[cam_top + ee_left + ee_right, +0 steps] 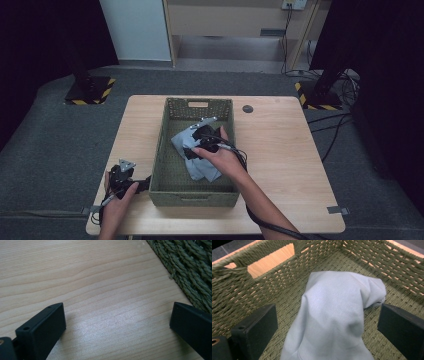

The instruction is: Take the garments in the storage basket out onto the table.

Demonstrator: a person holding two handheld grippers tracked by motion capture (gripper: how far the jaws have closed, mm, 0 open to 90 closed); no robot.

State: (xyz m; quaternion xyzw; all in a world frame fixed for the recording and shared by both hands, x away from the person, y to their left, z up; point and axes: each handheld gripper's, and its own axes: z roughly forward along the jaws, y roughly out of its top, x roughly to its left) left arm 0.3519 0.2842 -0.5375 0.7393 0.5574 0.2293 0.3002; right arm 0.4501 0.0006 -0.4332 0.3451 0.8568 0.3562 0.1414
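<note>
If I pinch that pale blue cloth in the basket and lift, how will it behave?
The crumpled pale blue cloth is soft and folded, so it will probably droop and unfold. It looks light. It may snag on the green woven basket, whose weave is rough. The right claw, open, straddles it.

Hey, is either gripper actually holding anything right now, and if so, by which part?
Nothing is held. The right gripper stands open around the light blue cloth in the woven basket; the left gripper is open over the bare table.

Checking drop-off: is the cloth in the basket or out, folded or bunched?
In, and bunched. The light blue cloth lies crumpled on the floor of the woven basket, between the open jaws of the right gripper.
</note>
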